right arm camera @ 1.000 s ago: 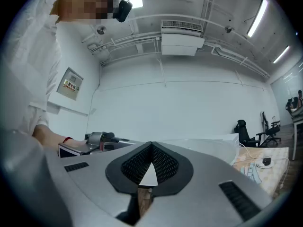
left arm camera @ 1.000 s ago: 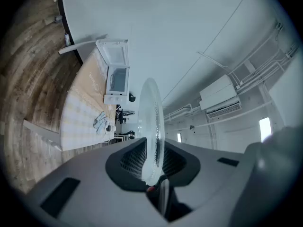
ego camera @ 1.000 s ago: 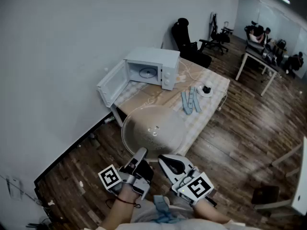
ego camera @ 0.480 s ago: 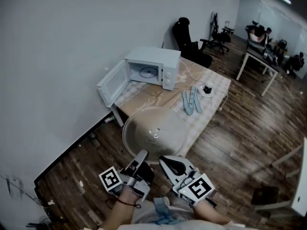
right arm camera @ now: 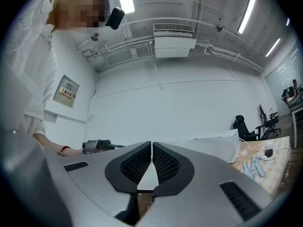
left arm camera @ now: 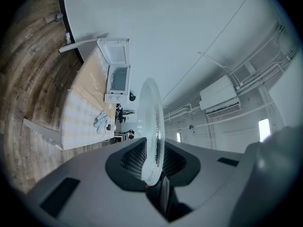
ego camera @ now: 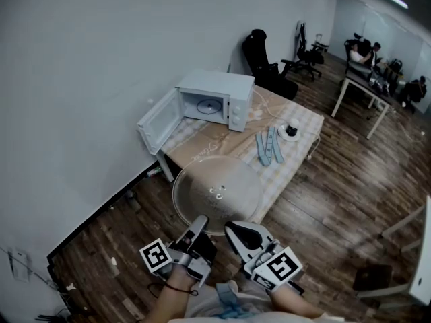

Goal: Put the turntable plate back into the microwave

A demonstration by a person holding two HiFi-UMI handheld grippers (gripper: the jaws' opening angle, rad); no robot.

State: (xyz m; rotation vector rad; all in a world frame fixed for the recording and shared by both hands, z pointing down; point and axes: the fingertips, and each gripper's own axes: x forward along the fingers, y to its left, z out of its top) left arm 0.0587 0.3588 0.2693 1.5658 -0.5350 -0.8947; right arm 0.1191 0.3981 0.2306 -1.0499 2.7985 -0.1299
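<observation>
The round glass turntable plate (ego camera: 217,192) hangs in the air in front of the table, held by its near rim. My left gripper (ego camera: 200,223) is shut on that rim. In the left gripper view the plate (left arm camera: 154,122) stands edge-on between the pads of the left gripper (left arm camera: 152,161). My right gripper (ego camera: 233,229) sits just right of the left one, below the plate's near edge. Its jaws meet, with nothing between them, in the right gripper view (right arm camera: 151,148). The white microwave (ego camera: 222,99) stands at the table's far end, its door (ego camera: 153,121) swung open to the left.
The table (ego camera: 303,123) has a checked cloth, blue gloves (ego camera: 269,145) and a small dish (ego camera: 289,131) to the right of the microwave. A white wall runs along the left. Office chairs (ego camera: 266,62) and desks with people stand at the far right, on wooden floor.
Both grippers and the plate have kept still; only the head view has shifted slightly.
</observation>
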